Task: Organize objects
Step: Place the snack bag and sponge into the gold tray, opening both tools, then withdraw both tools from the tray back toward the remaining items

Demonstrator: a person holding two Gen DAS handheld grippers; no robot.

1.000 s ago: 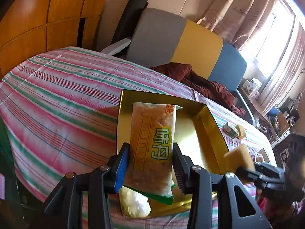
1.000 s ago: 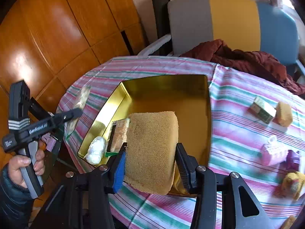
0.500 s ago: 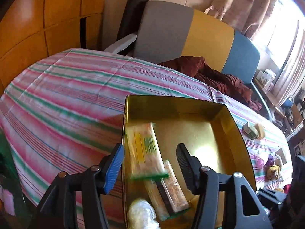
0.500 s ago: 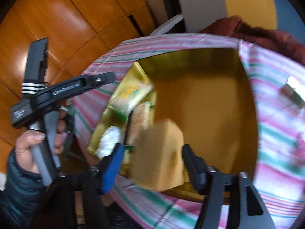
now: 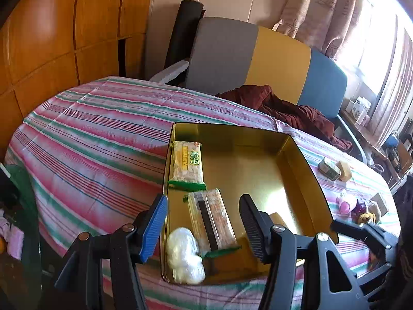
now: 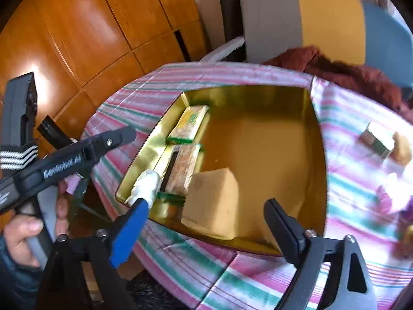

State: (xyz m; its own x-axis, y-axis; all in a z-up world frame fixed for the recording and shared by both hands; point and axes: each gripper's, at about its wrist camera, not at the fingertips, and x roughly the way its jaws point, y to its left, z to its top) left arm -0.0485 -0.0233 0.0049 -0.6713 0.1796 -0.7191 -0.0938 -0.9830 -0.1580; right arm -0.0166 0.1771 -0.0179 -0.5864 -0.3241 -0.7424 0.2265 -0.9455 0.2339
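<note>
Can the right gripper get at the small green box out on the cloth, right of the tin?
Probably yes. The right gripper is opening, with nothing gripped: the sponge lies loose in the gold tin. The green box sits on open cloth, a tan block crowding its far side.

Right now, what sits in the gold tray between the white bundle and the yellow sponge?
A clear-wrapped snack bar lies between the white bundle and yellow sponge, seen from the right wrist.

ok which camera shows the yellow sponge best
The right wrist view: the yellow sponge lies whole in the gold tin, just ahead of the opening right gripper, untouched by its fingers. In the left wrist view only a corner shows behind a gripper finger.
</note>
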